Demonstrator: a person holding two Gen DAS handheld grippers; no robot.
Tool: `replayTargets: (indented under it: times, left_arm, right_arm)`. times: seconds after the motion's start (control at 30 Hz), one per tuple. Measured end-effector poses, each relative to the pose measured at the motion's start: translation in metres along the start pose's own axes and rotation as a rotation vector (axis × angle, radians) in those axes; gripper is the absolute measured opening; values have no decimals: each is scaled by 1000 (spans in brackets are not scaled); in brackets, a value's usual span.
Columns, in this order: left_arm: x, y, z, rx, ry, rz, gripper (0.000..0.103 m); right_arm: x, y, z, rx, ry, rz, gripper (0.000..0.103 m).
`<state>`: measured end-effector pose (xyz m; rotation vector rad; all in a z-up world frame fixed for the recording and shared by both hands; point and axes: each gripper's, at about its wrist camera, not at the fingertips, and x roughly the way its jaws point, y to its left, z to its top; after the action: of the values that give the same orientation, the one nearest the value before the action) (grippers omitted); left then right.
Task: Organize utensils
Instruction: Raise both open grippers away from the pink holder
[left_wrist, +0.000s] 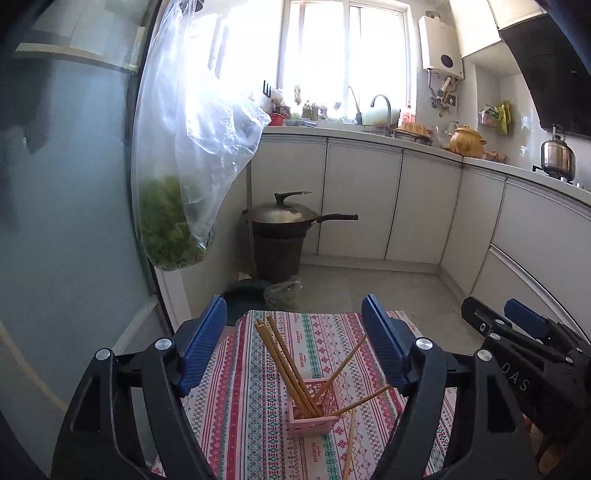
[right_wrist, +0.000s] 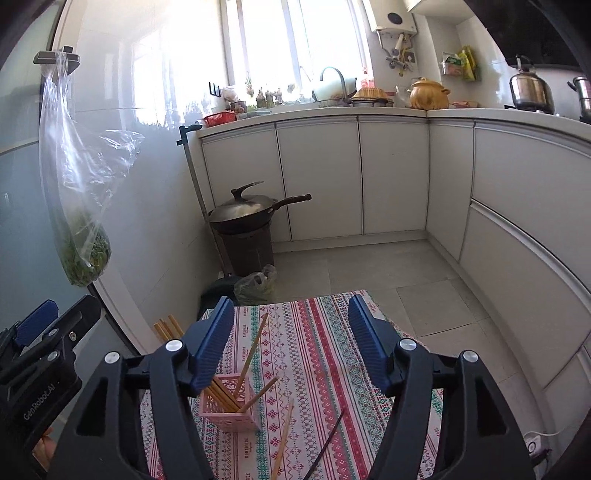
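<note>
On my screens a pink slotted basket (left_wrist: 314, 413) stands upright on the striped tablecloth (left_wrist: 258, 406). It holds a bundle of wooden chopsticks (left_wrist: 284, 365) leaning toward the far left, plus two single ones splayed out to the right. One more wooden chopstick (right_wrist: 282, 439) lies loose on the cloth just in front of the basket, and a dark chopstick (right_wrist: 325, 445) lies to the right of it, apart from the basket.

My left gripper (left_wrist: 295, 332) has its blue jaws spread wide on either side of the basket and chopsticks, and I see nothing pressed between them. My right gripper (right_wrist: 291, 328) is likewise spread, with nothing between its pads; the basket sits low by its left jaw.

Past the table's far edge a covered wok (right_wrist: 243, 210) rests on a dark bin (right_wrist: 247, 251) against white cabinets (right_wrist: 391, 177). On the counter (right_wrist: 406, 110) I see a faucet (right_wrist: 332, 79), a yellow clay pot (right_wrist: 428, 94) and a steel kettle (right_wrist: 530, 88). A clear plastic bag of greens (right_wrist: 85, 221) hangs from a hook on the left wall, and a bright window (right_wrist: 291, 40) is behind the sink.
</note>
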<state>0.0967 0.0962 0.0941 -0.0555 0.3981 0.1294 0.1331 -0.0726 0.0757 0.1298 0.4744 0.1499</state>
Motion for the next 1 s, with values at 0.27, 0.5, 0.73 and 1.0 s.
replayTargets:
  times: [0.27, 0.5, 0.73, 1.0]
  left_arm:
    - [-1, -6, -3, 16, -6, 8, 80]
    - [0, -9, -9, 28, 7, 12, 91]
    - [1, -15, -17, 44, 19, 12, 96]
    - [1, -22, -23, 60, 42, 11, 96]
  right_arm:
    - [-6, -10, -6, 15, -15, -61, 76]
    - [-8, -25, -15, 40, -1, -111, 83]
    - [-11, -34, -21, 54, 4, -126, 90]
    - [-14, -46, -28, 77, 25, -139, 95]
